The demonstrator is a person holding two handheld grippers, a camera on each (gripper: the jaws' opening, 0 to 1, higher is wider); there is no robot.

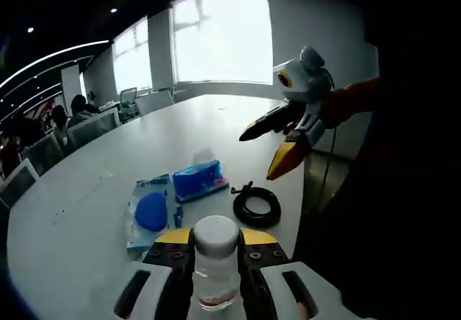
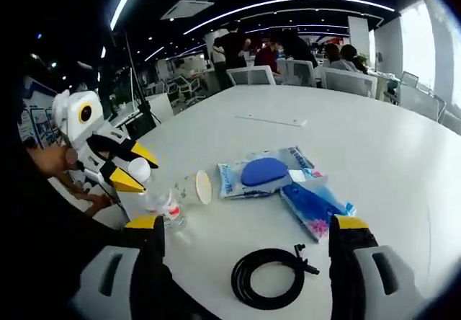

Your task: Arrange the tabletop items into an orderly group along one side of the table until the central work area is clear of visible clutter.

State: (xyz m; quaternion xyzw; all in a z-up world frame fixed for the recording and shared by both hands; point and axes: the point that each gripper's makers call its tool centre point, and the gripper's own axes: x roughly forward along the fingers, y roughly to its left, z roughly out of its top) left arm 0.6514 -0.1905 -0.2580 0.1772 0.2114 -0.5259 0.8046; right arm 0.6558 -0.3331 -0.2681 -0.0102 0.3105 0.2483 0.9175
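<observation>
Left gripper view — left claw (image 1: pixel 216 262) clamped round bottle (image 1: pixel 215 261) — right claw (image 2: pixel 245 237) wide apart.

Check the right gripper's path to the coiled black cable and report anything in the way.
Nothing visible blocks it. The right gripper has its jaws wide open, and the black cable coil lies on the bare table directly between them. The blue tissue pack sits farther out, beyond the coil.
</observation>
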